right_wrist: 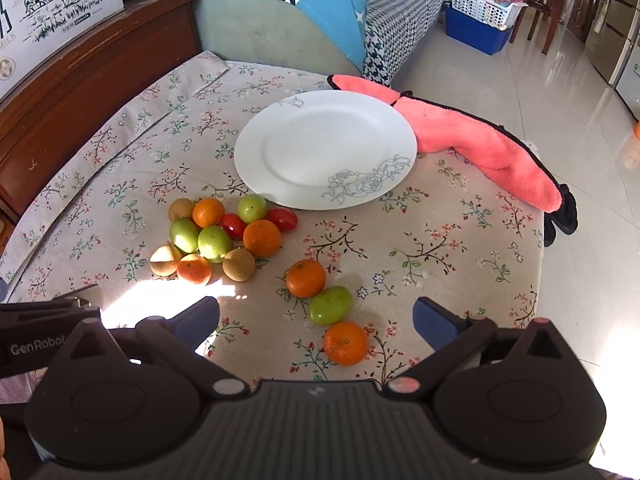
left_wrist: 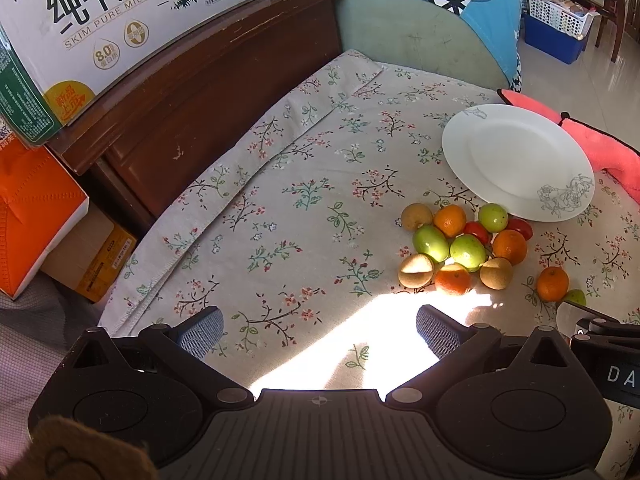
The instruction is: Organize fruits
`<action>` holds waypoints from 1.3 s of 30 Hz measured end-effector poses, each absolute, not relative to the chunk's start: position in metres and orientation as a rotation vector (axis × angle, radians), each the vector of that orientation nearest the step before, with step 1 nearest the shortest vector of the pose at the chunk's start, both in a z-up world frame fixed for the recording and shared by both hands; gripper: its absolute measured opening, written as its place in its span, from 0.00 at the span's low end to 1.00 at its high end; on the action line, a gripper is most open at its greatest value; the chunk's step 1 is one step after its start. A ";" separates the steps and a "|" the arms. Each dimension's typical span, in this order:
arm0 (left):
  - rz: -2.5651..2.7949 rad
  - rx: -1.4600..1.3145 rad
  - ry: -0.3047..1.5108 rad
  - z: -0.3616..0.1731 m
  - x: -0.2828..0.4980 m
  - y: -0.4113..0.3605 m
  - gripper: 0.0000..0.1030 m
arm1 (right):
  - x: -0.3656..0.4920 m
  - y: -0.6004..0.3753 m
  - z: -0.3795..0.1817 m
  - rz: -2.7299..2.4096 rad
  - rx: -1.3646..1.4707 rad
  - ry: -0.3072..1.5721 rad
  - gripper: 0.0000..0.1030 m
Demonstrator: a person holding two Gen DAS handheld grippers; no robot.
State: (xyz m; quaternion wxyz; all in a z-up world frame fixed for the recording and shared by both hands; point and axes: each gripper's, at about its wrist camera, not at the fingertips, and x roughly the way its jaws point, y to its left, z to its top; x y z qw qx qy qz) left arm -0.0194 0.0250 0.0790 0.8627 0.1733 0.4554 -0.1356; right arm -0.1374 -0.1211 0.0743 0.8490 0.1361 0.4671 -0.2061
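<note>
While both claws hang released and hold nothing, we note the cloth-covered surface (right_wrist: 440, 240), then the bare white plate (right_wrist: 324, 148), then the fruit cluster (right_wrist: 224, 236) just beside its near rim; left claw (left_wrist: 320, 330), right claw (right_wrist: 316, 316) over three stray fruits.

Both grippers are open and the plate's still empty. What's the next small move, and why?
Probably lower the right gripper onto the nearest orange. It lies loose on the tablecloth just below the open jaws, apart from the fruit cluster, and the white plate holds nothing.
</note>
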 end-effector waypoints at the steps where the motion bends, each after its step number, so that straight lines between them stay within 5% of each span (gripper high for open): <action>1: -0.285 0.363 0.955 0.079 -0.019 0.025 1.00 | -0.138 -0.121 0.074 -0.436 0.285 0.983 0.99; 39: -0.304 0.331 0.957 0.076 -0.018 0.024 0.99 | -0.136 -0.121 0.072 -0.433 0.278 0.974 0.99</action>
